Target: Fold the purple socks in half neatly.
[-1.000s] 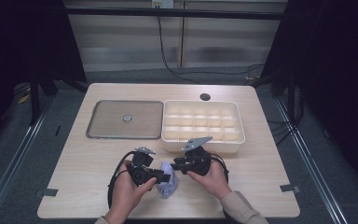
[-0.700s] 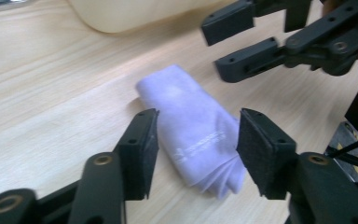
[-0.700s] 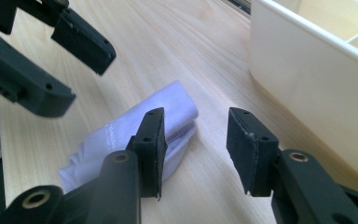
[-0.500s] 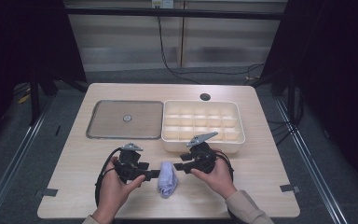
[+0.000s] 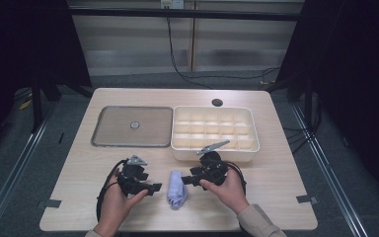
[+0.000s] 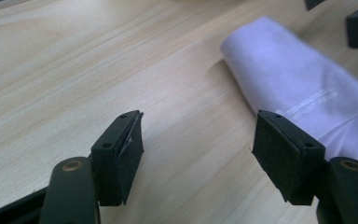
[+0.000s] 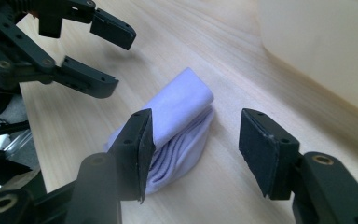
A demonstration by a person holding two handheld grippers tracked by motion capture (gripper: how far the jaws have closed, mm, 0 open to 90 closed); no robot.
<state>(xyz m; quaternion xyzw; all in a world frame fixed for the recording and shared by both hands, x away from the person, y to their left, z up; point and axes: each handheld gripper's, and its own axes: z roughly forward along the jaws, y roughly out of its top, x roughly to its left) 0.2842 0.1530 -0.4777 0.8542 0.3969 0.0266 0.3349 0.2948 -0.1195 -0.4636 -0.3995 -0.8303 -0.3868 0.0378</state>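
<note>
A folded pale lilac cloth (image 5: 176, 189) lies flat on the light wooden table (image 5: 286, 177), in the near middle part, between the two grippers and touching neither. In the right gripper view its layered folds (image 7: 179, 126) face the camera, the top fold ending in a clean straight edge.

The left gripper (image 5: 154, 188) sits just beside the cloth on its left, jaws spread wide with bare wood between them; in the left gripper view the cloth (image 6: 303, 93) lies ahead and off to one side of the gap. The right gripper (image 5: 186, 178) is near the cloth's upper right corner, its jaws also wide apart and holding nothing; one pad (image 7: 142, 149) stands close in front of the folds, though whether it brushes them is hard to tell.

Behind the right gripper the cream plastic compartment box (image 5: 212, 132) stands close, its front wall leaving only a narrow strip of table. To its left lies a flat grey metal tray (image 5: 108, 128), well clear of the left gripper. The table's near edge runs just below both hands, with open wood to the left and right.
</note>
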